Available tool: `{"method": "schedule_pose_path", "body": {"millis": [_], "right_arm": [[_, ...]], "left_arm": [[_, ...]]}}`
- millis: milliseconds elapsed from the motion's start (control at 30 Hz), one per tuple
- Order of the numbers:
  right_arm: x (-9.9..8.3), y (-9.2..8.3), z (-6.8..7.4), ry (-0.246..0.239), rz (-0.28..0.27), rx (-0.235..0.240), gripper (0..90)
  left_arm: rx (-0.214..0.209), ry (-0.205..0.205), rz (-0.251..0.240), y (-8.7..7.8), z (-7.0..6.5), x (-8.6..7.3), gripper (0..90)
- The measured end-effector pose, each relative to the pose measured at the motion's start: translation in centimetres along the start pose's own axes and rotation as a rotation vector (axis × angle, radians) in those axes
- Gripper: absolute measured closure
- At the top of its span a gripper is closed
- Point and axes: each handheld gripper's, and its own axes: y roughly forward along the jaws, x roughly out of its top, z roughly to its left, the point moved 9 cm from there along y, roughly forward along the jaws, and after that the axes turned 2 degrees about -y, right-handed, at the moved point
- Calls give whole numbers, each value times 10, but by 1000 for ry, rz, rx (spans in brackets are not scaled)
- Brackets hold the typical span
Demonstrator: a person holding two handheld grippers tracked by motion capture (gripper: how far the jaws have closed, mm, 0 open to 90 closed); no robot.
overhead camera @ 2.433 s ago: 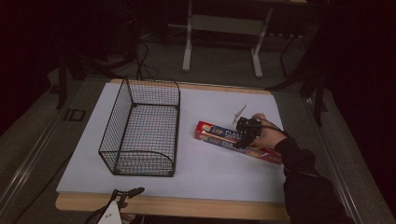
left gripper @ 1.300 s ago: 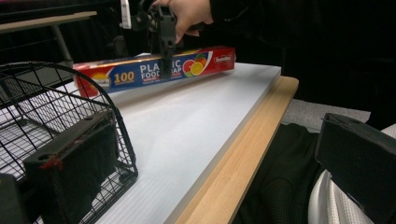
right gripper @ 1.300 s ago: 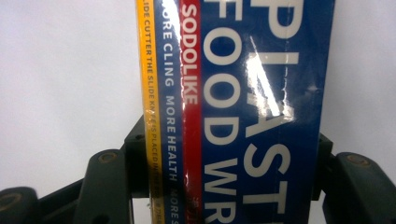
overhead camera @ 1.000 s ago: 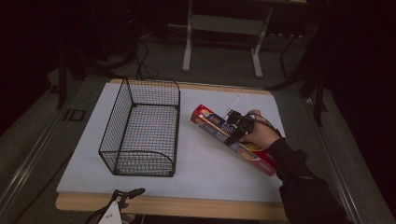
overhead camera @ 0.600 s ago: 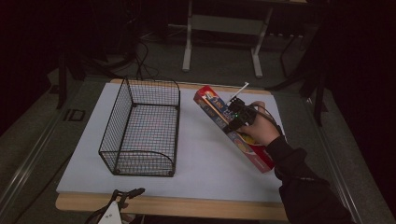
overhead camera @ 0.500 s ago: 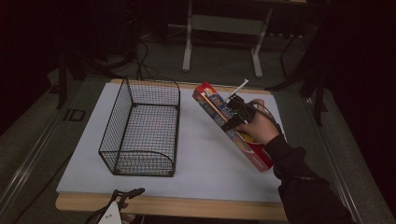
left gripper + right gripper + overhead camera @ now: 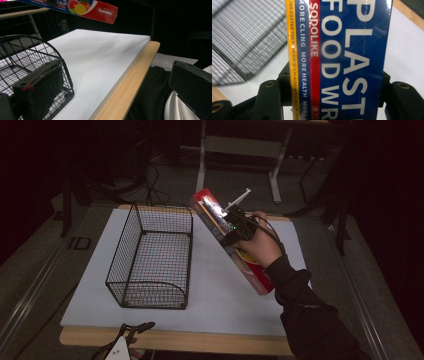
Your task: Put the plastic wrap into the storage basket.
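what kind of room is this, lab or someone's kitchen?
Likely a lab or recording bay, not a kitchen. A bare white board on a wood-edged table stages just a wire basket and a plastic wrap box, with metal stand legs and loose cables on the dark floor.

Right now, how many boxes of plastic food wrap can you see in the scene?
1. The plastic food wrap box is held in the air by the right tool, tilted, to the right of the wire basket. The basket looks empty; no other box is seen.
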Motion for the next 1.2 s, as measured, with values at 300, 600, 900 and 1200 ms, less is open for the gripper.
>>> {"method": "schedule_pose_path", "body": {"millis": [300, 600, 900, 1200], "right_arm": [[35, -12, 19, 23, -49, -4, 400], [71, -22, 40, 21, -134, -28, 399], [104, -26, 69, 15, -205, -9, 400], [136, -12, 103, 17, -279, 30, 400]], "left_arm": [[-4, 4, -3, -1, -1, 0, 1], [-9, 8, 1, -1, -1, -1, 1], [-11, 9, -8, -2, -1, 1, 1], [-14, 7, -14, -4, -1, 1, 1]]}}
